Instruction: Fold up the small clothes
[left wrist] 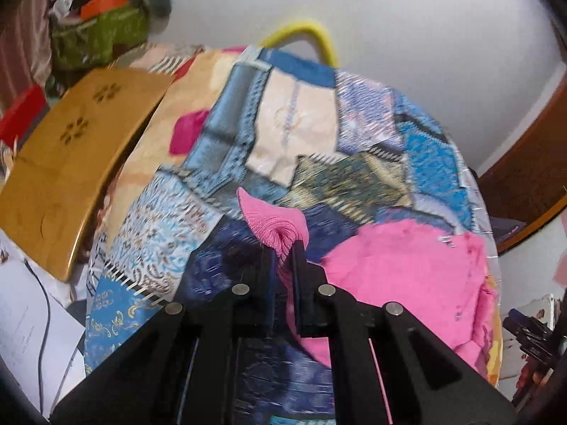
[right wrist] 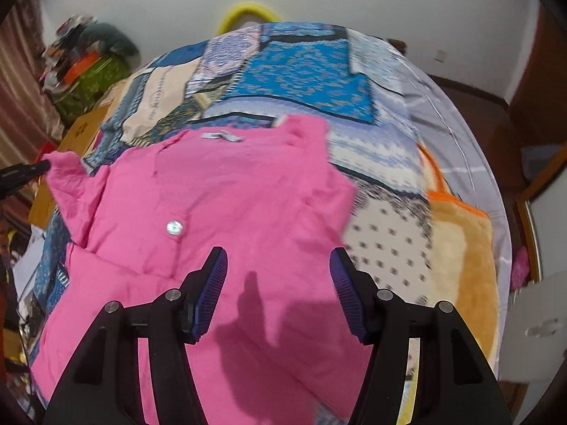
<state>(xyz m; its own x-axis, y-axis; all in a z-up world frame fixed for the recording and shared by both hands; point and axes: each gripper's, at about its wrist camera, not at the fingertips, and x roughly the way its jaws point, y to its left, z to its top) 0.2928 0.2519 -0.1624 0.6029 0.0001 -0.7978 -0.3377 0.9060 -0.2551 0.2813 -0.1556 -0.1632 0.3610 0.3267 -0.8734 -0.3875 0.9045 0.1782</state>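
Sleeve-fold step on the pink shirt spread on the patchwork bedspread: left gripper clenched on its ribbed cuff, right gripper released above the body; next, carry cuff across.

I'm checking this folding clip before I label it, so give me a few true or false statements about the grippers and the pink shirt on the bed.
1. The left gripper is shut on a bunched bit of the pink cotton shirt. True.
2. The right gripper is clamped on the shirt's hem. False: its jaws stand open above the shirt, gripping nothing.
3. The shirt lies on a blue patchwork-print bedcover. True.
4. The shirt has no fastenings in view. False: a shiny round button shows on its front.
5. A yellow curved tube shows beyond the far edge of the bed. True.
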